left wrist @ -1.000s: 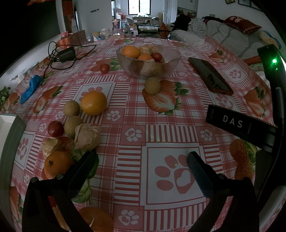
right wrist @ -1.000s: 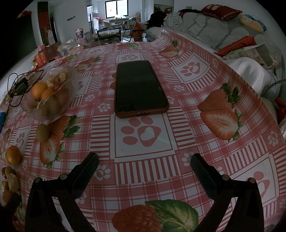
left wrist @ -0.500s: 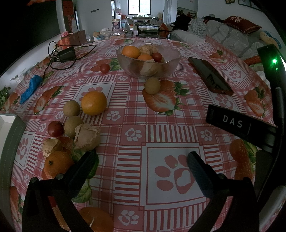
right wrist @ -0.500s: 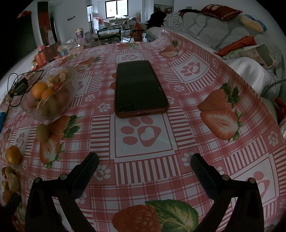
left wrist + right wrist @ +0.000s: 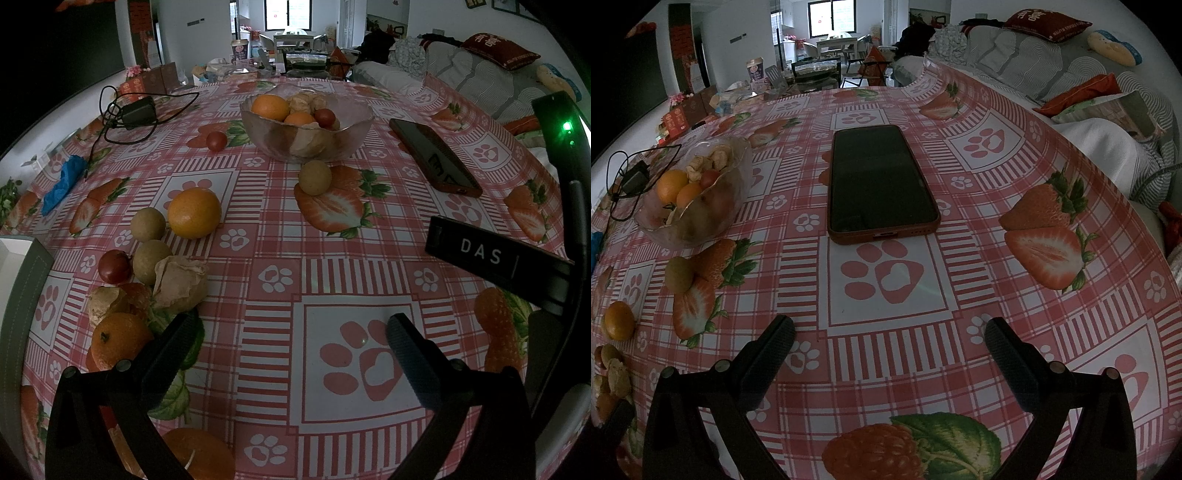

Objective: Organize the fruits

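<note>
Partly sorted, judging by the glass bowl (image 5: pixel 306 125) already holding oranges, a tomato and husked fruit, with a large orange (image 5: pixel 194 212), round brown fruits and a tomato (image 5: pixel 216 140) left loose on the bench (image 5: pixel 280 258); left gripper (image 5: pixel 291 334) and right gripper (image 5: pixel 888 341) both spread wide, empty

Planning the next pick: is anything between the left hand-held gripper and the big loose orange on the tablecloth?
Nothing visible blocks it. The left hand-held gripper is open over bare cloth; the large round orange lies ahead-left, a small tan round fruit touching its far-left side.
</note>
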